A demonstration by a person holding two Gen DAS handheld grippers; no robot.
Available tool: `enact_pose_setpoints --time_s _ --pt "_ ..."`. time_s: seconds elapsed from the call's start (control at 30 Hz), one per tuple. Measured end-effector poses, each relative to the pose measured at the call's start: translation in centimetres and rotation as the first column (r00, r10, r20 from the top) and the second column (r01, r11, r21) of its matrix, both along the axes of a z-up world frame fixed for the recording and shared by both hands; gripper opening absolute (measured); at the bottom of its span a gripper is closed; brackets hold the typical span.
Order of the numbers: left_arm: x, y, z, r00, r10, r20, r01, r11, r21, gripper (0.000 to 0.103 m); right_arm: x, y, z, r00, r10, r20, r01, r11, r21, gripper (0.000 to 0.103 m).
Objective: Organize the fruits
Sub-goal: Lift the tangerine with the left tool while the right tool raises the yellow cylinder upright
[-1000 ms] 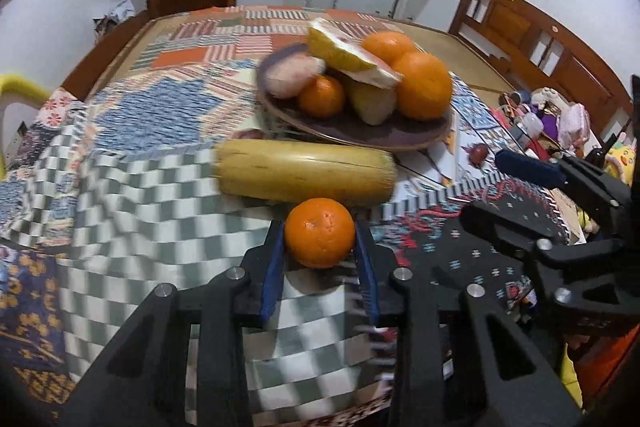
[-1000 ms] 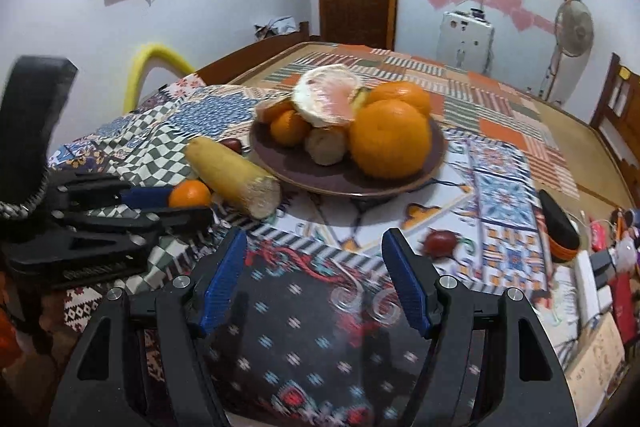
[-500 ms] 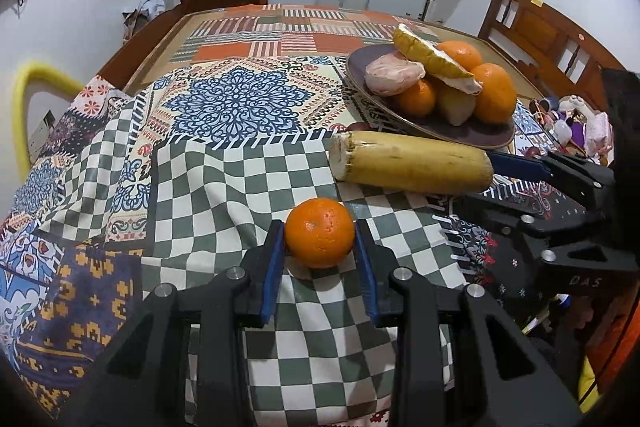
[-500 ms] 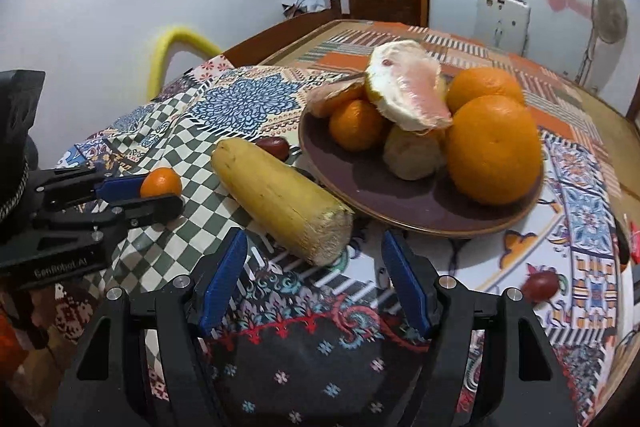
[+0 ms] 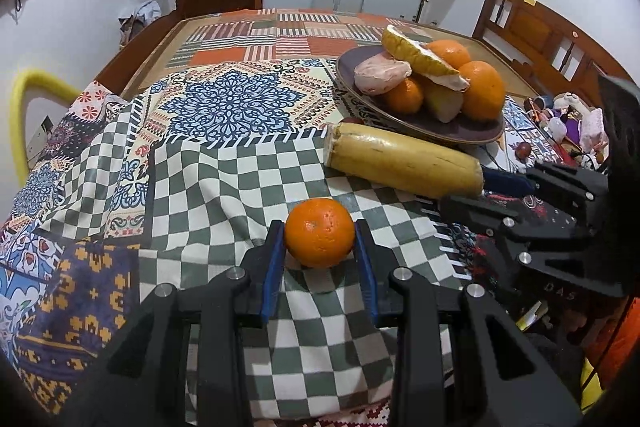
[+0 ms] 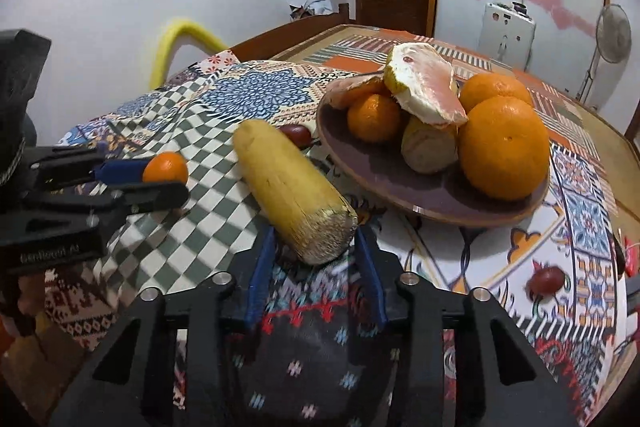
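Patchwork-covered tabletop, left gripper jaws clamped on small orange, right gripper jaws closing around yellow corn cob's end, fruit plate beyond.

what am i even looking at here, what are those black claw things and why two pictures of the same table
The black claws are two hand-held grippers, one in each of a person's hands. There is no robot arm. Each gripper carries a wide-angle camera looking along its own fingers, so you get two views of one table.

In the left wrist view, the left gripper is shut on a small orange, its blue pads pressing both sides. In the right wrist view, the right gripper is closing around the cut end of a long yellow fruit lying on the patterned cloth; whether the pads press it yet is unclear.

Behind sits a purple plate piled with oranges and peeled pomelo pieces. A small dark red fruit lies loose on the cloth to the right.
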State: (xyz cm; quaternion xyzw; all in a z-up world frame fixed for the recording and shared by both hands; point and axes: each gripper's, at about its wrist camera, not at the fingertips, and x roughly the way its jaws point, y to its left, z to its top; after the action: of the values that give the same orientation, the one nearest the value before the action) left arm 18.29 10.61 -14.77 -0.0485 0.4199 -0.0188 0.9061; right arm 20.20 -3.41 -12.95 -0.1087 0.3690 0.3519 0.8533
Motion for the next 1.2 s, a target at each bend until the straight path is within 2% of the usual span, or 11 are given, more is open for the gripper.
enact_pose_setpoints --time_s 0.03,0.07,0.23,0.27,0.33,0.4,0.43,0.77,0.83,1.03,1.2 --pt "-0.1 -0.1 0.1 1.000 -0.003 0.000 0.003 1.000 0.002 0.034 -0.3 -0.3 0.0 1.000 -0.005 0.002 0.005 1.000 0.003 0.024" --pt "-0.3 -0.3 0.1 1.000 -0.007 0.001 0.007 1.000 0.005 0.034 -0.7 -0.8 0.0 1.000 -0.017 0.010 0.017 1.000 -0.002 0.007" --pt "-1.2 -1.5 0.4 0.999 -0.034 0.007 0.034 0.999 0.008 0.034 -1.8 -3.2 0.1 1.000 -0.021 -0.014 0.021 1.000 -0.016 0.006" --pt "-1.4 -1.7 0.5 0.999 -0.038 0.010 0.038 0.999 0.007 0.034 -2.0 -3.5 0.2 1.000 -0.021 -0.009 0.021 0.999 -0.031 0.006" --pt "-1.9 -2.2 0.5 0.999 -0.043 0.016 0.043 0.999 0.009 0.034 -1.8 -3.6 0.6 1.000 -0.021 -0.020 0.020 0.999 -0.031 0.016" --pt "-2.2 -2.5 0.4 0.999 -0.044 0.018 0.044 0.999 0.016 0.034 -1.2 -3.7 1.2 0.999 -0.027 -0.024 0.027 1.000 -0.006 0.044" --pt "-2.3 -2.5 0.4 0.999 -0.045 0.018 0.045 0.999 0.018 0.034 -0.8 -3.5 1.5 0.999 -0.035 -0.017 0.035 0.999 0.006 0.047" --pt "-3.0 -1.1 0.1 0.999 -0.024 0.022 0.023 0.999 0.028 0.034 2.1 0.7 0.7 0.998 0.016 -0.057 -0.015 1.000 0.015 0.048" --pt "-3.0 -0.8 0.0 1.000 -0.020 0.021 0.019 0.999 0.027 0.034 2.4 1.1 0.6 0.998 0.022 -0.057 -0.021 1.000 0.011 0.051" --pt "-3.0 -0.3 -0.1 1.000 -0.011 0.029 0.010 1.000 0.013 0.034 2.1 0.7 0.5 0.997 0.044 -0.063 -0.041 0.998 0.041 0.043" --pt "-2.8 -0.8 0.1 0.999 -0.018 0.032 0.018 1.000 0.013 0.034 -0.1 -1.3 0.5 0.999 0.028 -0.018 -0.028 0.999 0.039 0.037"
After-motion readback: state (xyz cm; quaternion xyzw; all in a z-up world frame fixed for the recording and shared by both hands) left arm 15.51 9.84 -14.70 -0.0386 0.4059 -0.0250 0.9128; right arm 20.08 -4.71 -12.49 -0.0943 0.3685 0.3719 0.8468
